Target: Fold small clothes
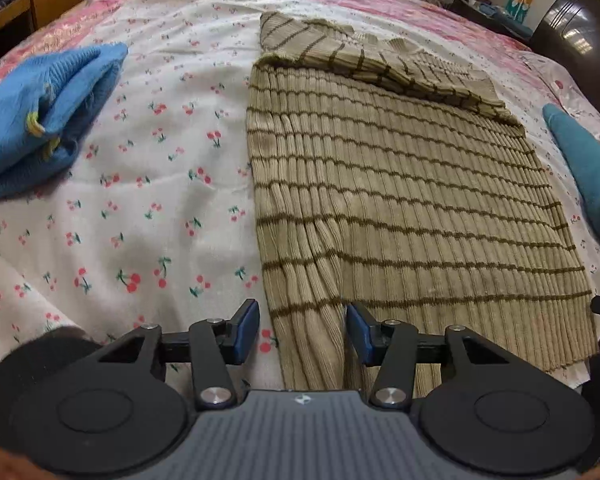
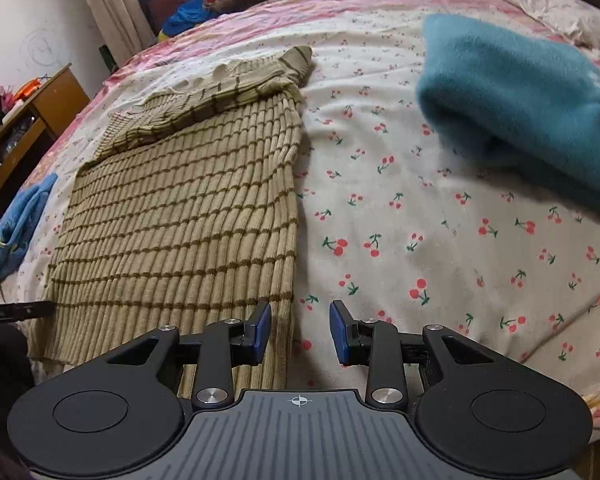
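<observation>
Beige sweater [image 1: 400, 184], left gripper [image 1: 302, 330] tilted down, agape

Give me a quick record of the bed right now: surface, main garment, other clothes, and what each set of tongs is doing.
surface: cherry-print sheet
main garment: striped tan sweater, laid flat, sleeves folded across its top
other clothes: folded blue knit to its left, teal fleece to its right
left tongs: open over the sweater's near left corner
right tongs: open at the sweater's near right edge
</observation>
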A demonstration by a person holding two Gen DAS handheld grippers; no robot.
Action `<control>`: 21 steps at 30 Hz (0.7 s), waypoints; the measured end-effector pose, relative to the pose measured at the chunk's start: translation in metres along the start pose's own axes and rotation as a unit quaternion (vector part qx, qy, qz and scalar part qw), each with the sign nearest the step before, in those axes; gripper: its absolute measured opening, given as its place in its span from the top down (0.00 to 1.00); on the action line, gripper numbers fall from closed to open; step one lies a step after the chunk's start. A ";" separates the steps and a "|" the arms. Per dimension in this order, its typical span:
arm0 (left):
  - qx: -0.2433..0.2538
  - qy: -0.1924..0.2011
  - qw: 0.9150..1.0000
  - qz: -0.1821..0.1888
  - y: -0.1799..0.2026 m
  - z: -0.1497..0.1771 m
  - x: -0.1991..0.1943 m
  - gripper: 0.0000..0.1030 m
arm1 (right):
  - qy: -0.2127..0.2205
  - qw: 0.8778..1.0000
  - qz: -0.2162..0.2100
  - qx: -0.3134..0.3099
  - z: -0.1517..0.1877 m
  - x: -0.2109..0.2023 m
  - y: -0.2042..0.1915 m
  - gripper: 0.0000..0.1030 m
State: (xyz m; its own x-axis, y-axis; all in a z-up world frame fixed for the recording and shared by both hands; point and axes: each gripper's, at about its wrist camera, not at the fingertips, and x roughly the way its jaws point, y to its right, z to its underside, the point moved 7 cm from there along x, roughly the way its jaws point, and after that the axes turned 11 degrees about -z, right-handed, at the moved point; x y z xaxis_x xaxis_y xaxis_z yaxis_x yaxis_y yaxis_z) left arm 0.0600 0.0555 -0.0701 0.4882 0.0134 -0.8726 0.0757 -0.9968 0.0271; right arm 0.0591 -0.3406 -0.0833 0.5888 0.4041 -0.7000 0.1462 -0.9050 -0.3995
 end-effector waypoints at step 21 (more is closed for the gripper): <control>-0.093 -0.024 0.994 0.047 -0.024 0.002 -0.010 0.48 | -0.045 0.997 -0.062 0.025 0.012 0.019 -0.015 0.69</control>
State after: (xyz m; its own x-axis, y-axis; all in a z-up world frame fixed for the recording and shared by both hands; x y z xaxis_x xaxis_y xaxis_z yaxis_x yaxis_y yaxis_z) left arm 0.0517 0.0789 -0.0626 0.4587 -0.0883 -0.8842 0.1926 -0.9615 0.1960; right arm 0.0581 -0.3180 -0.0978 0.4940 0.5247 -0.6933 0.1728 -0.8407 -0.5132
